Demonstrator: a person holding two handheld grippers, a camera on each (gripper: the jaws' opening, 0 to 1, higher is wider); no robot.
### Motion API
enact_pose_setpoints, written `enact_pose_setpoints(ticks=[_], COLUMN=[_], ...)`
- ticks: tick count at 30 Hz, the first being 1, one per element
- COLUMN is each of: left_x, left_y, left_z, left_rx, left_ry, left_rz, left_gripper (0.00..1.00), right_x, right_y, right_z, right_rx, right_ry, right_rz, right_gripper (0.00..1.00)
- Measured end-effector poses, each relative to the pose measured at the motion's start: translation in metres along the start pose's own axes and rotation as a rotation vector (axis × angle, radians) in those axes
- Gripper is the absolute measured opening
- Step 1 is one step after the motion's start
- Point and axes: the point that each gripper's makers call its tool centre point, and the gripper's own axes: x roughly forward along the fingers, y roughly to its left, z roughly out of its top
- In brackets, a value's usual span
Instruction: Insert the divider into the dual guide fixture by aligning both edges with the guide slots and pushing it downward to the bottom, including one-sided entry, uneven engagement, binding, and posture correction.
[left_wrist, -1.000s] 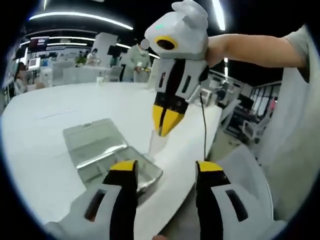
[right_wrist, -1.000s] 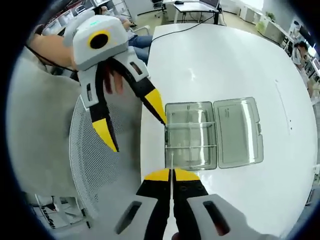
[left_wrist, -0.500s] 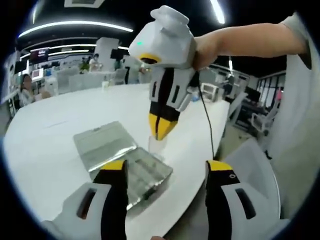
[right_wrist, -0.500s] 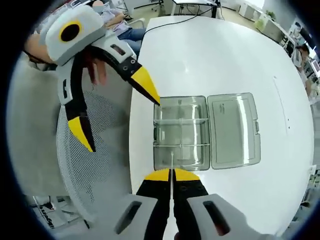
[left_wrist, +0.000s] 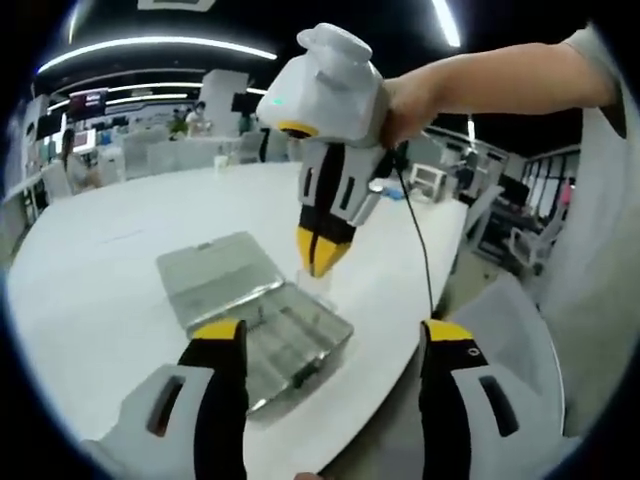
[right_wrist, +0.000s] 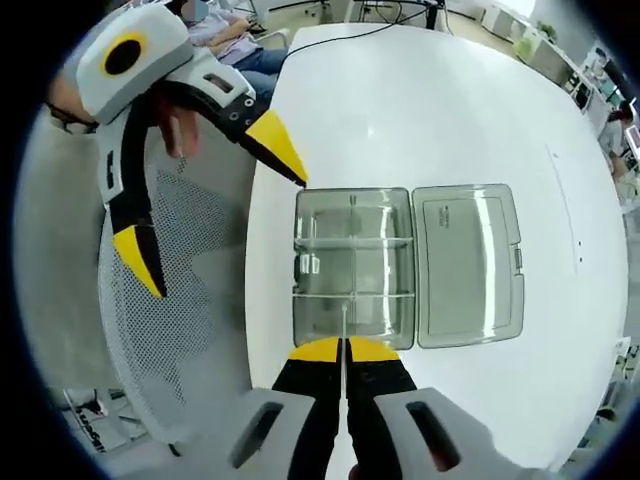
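While I hold both tools over the white table (right_wrist: 420, 110), my left gripper (right_wrist: 200, 200) hangs at the left of the right gripper view with its yellow-tipped jaws spread wide, nothing between them, above a grey mesh chair (right_wrist: 190, 330) at the table's edge. To its right lies the clear plastic box (right_wrist: 350, 270), the guide fixture, its tray crossed by two dividers already seated and its lid (right_wrist: 468, 262) folded flat open on the far side. My right gripper (right_wrist: 343, 348) sits at the bottom of that view, jaws pinched on the thin clear divider (right_wrist: 344, 322) (seen edge-on, a pale sliver), which stands over the tray's near compartment. In the left gripper view the right gripper points down, the divider's lower edge just above the tray; I cannot tell whether it touches.
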Motion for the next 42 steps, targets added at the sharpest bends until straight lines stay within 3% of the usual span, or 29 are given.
enact_pose_setpoints(ticks=[7, 42], left_x=[-0.001, -0.003], left_y=[0.003, 0.014], left_z=[-0.002, -0.014], left_rx=[-0.017, -0.049], left_ry=[0.008, 0.04], left_rz=[0.008, 0.029], left_gripper=[0.72, 0.71], right_x=[0.006, 0.019], right_y=[-0.001, -0.003], right_z=[0.0, -0.005], right_rx=[0.002, 0.003], right_ry=[0.011, 0.032], right_rz=[0.003, 0.006], right_gripper=[0.0, 0.0])
